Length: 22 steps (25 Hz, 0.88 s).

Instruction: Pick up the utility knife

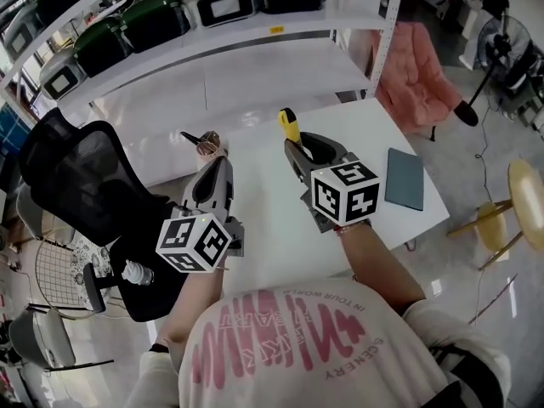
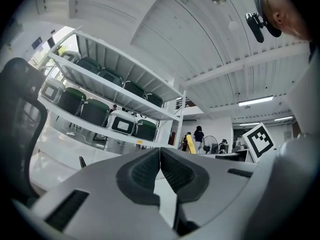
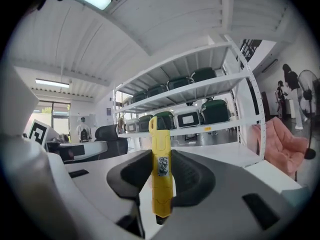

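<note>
Clamped between the jaws of the right gripper [image 1: 295, 149], the yellow utility knife [image 3: 161, 169] is held above the white table [image 1: 272, 228]. Nothing is held by the left gripper [image 2: 160, 159], whose jaws are pressed together. Closed green and white cases [image 1: 153, 19] are lined along the shelf [image 1: 255, 36]; their contents cannot be seen.

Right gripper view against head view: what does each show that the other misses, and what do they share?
Only the right gripper view: the right claw shut on the yellow utility knife, pads pressing both its sides, knife upright. Only the head view: that gripper's marker cube, the person's printed shirt, a round yellow stool. Shared: the knife's yellow end, the shelf of green cases, the pink chair.
</note>
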Motion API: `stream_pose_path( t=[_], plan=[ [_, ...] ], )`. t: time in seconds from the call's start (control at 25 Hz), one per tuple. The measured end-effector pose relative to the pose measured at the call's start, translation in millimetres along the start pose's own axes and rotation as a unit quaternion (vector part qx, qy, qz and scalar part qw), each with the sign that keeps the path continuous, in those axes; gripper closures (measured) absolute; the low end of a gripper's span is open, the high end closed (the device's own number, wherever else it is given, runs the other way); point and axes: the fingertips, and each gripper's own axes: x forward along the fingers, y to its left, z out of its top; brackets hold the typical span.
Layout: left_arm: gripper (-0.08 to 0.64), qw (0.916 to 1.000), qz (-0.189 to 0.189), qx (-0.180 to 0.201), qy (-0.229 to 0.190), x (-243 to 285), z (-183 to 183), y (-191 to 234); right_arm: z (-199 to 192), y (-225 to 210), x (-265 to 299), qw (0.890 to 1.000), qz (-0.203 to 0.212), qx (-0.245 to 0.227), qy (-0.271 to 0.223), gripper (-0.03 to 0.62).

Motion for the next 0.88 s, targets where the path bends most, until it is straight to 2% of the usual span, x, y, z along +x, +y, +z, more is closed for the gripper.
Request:
stream_pose_path(
  t=[0.08,0.24,0.4,0.52,0.68,0.88],
  plan=[
    [0.535,1.0,-0.004,0.002,-0.002,-7,2,1,3,10,-5,1.0,-0.012,-0.009,-0.015,0.459],
    [0.535,0.9999,-0.015,0.004,-0.004,-22,1,0,4,23,-19,0.999,-0.026,0.008,-0.044,0.46],
    [0.535,0.9996,-0.026,-0.007,0.003,-34,-4,-8,0,31,-34,0.998,-0.04,0.01,-0.055,0.459],
    [0.535,0.9994,-0.034,-0.005,0.007,-43,-7,-14,-6,33,-49,0.996,-0.048,0.031,-0.062,0.457],
    [0.535,0.9993,-0.037,-0.004,0.006,-55,-11,-20,-21,34,-64,0.995,-0.059,0.06,-0.059,0.457],
    [0.535,0.9991,-0.043,-0.005,0.0,-66,-12,-26,-40,34,-78,0.994,-0.077,0.058,-0.043,0.459]
  ],
)
